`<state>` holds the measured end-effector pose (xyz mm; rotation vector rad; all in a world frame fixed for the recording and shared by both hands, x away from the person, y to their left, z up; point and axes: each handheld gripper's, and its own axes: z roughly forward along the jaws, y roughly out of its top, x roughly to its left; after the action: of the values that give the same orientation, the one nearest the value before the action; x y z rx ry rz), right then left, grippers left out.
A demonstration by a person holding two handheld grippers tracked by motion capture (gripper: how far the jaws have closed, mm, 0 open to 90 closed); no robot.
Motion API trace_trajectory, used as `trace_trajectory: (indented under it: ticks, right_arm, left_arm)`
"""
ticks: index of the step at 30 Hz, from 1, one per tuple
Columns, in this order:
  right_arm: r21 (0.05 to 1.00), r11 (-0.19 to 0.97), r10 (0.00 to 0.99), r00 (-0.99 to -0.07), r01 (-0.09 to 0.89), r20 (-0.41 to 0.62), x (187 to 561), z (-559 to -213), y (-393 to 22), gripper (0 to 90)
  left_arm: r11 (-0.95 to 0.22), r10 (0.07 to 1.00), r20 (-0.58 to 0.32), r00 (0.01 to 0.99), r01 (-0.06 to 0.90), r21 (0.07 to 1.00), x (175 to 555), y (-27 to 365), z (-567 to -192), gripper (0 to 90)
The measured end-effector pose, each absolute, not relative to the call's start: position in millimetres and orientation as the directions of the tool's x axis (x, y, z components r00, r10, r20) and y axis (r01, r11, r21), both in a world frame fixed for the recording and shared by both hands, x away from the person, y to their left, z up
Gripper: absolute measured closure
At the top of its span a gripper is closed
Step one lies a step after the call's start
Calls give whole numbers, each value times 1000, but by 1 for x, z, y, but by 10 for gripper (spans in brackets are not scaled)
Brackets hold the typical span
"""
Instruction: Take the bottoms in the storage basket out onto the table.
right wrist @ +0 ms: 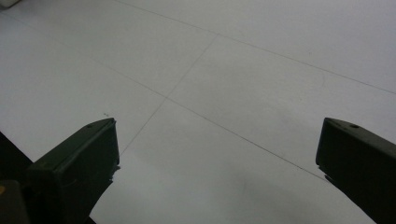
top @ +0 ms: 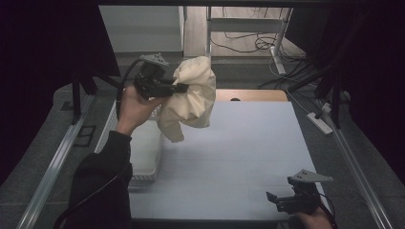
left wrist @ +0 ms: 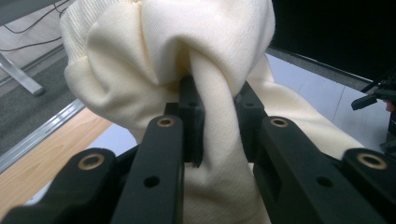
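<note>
A cream-coloured cloth garment (top: 193, 95) hangs in the air above the left part of the white table (top: 239, 152). My left gripper (top: 181, 88) is shut on a fold of it, held high by a hand. In the left gripper view the cream cloth (left wrist: 205, 70) bunches up between the two black jaws, which pinch a twisted fold. My right gripper (top: 273, 199) rests low at the table's front right corner, open with nothing in it. In the right gripper view its jaws stand wide apart over the bare white table top (right wrist: 224, 84).
A white wire basket (top: 143, 152) stands at the table's left edge, below the raised hand. Black curtains flank both sides. A wooden strip (top: 248, 95) runs along the table's far edge. Cables and a metal frame lie on the floor beyond.
</note>
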<state>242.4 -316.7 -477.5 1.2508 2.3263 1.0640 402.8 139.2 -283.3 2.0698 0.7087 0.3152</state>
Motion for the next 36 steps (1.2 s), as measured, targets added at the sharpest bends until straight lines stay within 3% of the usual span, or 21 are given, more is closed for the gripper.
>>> trace_trajectory:
  ticks: [36]
  right_arm:
    - [729,351,809,-583,588,81,242,-477,-317,0]
  left_arm:
    - [-482,572,-64,817,399,780,427,77,-357,767]
